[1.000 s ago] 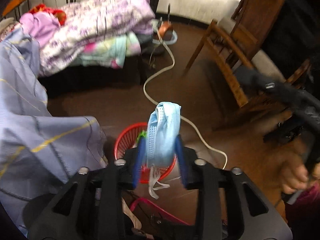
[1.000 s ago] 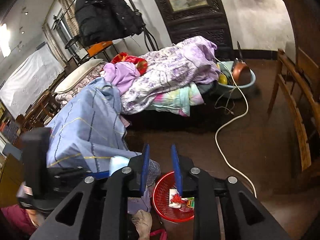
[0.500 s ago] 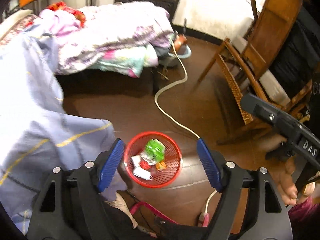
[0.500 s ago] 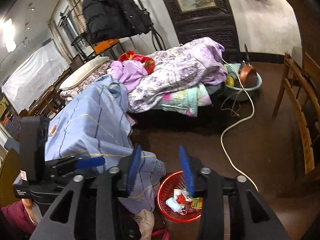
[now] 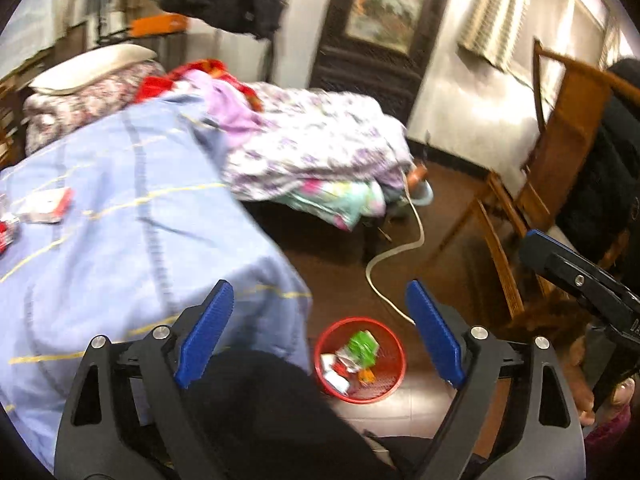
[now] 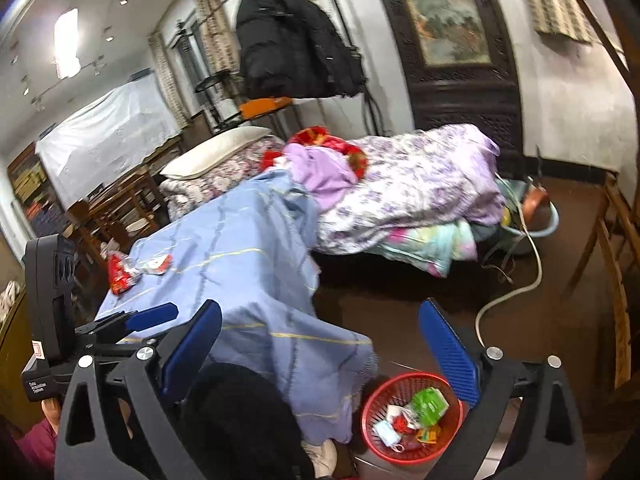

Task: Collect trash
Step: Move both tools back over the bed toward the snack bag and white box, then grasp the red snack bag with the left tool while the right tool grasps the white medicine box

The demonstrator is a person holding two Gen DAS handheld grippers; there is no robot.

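Presently both grippers hang above the floor with nothing between their blue pads. The left gripper [image 5: 320, 328] has its jaws spread wide and opening further, empty; the right gripper [image 6: 320, 354] likewise stands wide apart, its jaws opening, empty. Below them on the brown floor sits the red mesh basket [image 6: 412, 420], round and upright, just beside the hanging corner of the blue cloth [image 6: 256, 280]. Inside the basket lie a crumpled light-blue face mask [image 6: 387, 432] at its near left side, a green wrapper [image 6: 430, 400] toward its far side, and small red, white and orange scraps between them; in the left wrist view the same basket [image 5: 360, 360] appears between the spread pads with the green wrapper [image 5: 362, 346] uppermost. On top of the blue cloth, well apart from the basket, remain a red wrapper [image 6: 120, 274] and a white-and-red packet [image 6: 157, 264], lying close together near the cloth's far left edge. A white cable [image 6: 512, 292] runs across the floor from the basin by the bed, passing near the basket. A wooden chair [image 5: 520, 216] stands at the right. The left wrist view is somewhat blurred.
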